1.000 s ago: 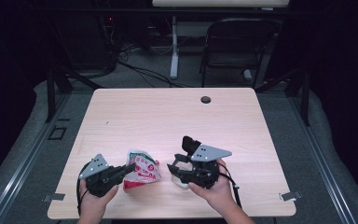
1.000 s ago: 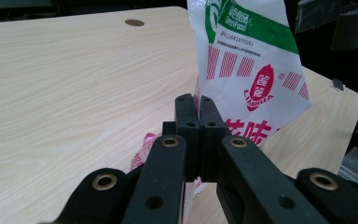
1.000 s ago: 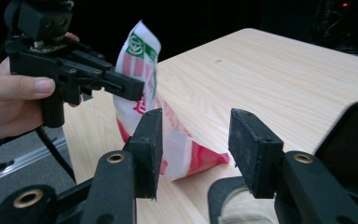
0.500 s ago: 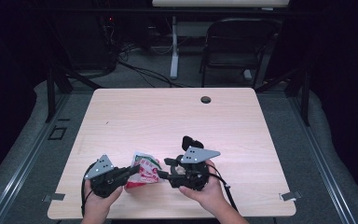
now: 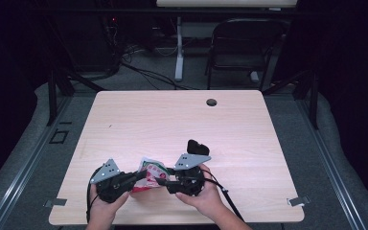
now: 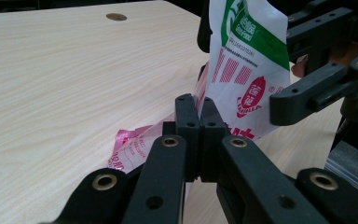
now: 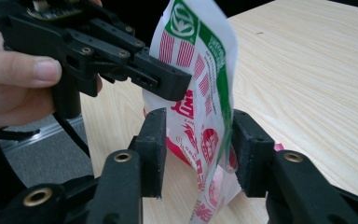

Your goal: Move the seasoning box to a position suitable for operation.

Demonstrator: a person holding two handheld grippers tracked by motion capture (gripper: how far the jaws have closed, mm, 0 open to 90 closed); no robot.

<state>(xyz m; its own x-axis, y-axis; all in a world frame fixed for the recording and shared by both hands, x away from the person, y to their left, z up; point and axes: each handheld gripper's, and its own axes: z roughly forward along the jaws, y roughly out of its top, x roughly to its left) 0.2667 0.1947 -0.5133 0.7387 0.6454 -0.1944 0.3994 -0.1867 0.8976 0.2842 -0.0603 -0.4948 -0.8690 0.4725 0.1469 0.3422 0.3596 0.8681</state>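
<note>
Left gripper point(image 5: 135, 177) jaws clamped on packet point(image 5: 151, 173), near desk point(image 5: 182, 124) edge at 6 o'clock. Right gripper point(image 7: 198, 149) jaws apart, just been closing, straddling packet; pads not pressing. Packet long axis upright.

In the high view the packet point(image 5: 151, 173) is mostly covered by the two grippers, and its print is too small to read. The left gripper view cuts off the packet's point(image 6: 242, 65) top at the upper edge. In the right gripper view its upper corner point(image 7: 186, 42) is blurred, and the person's hand point(image 7: 14, 79) runs off the left edge
</note>
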